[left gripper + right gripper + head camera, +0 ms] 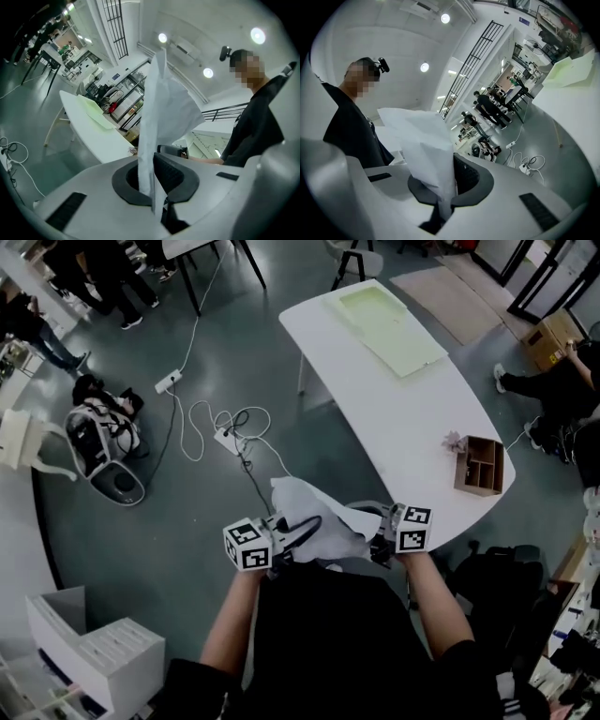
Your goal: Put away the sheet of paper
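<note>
A crumpled white sheet of paper (314, 514) hangs in the air in front of the person, off the near end of the white table (412, 418). My left gripper (296, 533) is shut on the sheet's left edge. My right gripper (375, 540) is shut on its right edge. In the left gripper view the paper (161, 103) rises from between the dark pads of the left gripper (151, 180). In the right gripper view the paper (423, 138) stands up out of the pinched jaws of the right gripper (448, 187), folded and creased.
A pale green flat folder (389, 326) lies at the table's far end. A wooden desk organizer (480, 466) and a small pink object (455, 441) sit near the right edge. Cables with a power strip (225, 435) and a bag (101, 442) lie on the floor. White boxes (89, 652) are at lower left.
</note>
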`<state>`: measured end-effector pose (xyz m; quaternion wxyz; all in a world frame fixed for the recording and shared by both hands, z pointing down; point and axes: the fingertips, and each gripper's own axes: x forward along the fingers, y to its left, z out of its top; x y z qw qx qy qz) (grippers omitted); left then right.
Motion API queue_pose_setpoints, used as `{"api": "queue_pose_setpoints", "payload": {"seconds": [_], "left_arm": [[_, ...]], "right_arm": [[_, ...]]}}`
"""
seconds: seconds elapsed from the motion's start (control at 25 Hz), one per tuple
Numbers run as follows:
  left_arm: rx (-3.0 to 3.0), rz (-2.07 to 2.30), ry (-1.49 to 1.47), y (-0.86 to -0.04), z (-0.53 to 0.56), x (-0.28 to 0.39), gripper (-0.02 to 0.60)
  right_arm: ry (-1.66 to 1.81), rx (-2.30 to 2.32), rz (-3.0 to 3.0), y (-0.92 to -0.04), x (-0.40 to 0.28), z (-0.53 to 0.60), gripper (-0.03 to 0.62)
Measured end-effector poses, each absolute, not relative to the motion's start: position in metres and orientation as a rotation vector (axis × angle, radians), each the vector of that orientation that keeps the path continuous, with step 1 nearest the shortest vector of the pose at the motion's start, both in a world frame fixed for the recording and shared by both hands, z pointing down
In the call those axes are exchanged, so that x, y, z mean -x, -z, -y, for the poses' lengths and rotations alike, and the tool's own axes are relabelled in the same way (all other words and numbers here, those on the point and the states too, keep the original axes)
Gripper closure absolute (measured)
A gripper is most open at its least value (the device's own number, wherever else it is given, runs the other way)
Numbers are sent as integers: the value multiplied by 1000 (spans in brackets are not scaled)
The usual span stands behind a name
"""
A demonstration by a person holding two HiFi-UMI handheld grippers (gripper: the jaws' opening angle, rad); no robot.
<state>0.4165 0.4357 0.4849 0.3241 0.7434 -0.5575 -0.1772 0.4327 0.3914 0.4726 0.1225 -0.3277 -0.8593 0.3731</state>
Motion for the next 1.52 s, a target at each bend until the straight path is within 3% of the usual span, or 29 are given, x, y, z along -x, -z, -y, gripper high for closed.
{"api": "queue_pose_setpoints", "payload": {"seconds": [0.88, 1.52], "left_arm": [[-1924, 1256, 575, -502, -373, -95, 578], [-1990, 1231, 415, -509, -348, -36, 577]], "right_arm": [[-1139, 679, 2417, -495, -112, -328, 595], [-1214, 480, 2479, -500, -65, -307, 595]]}}
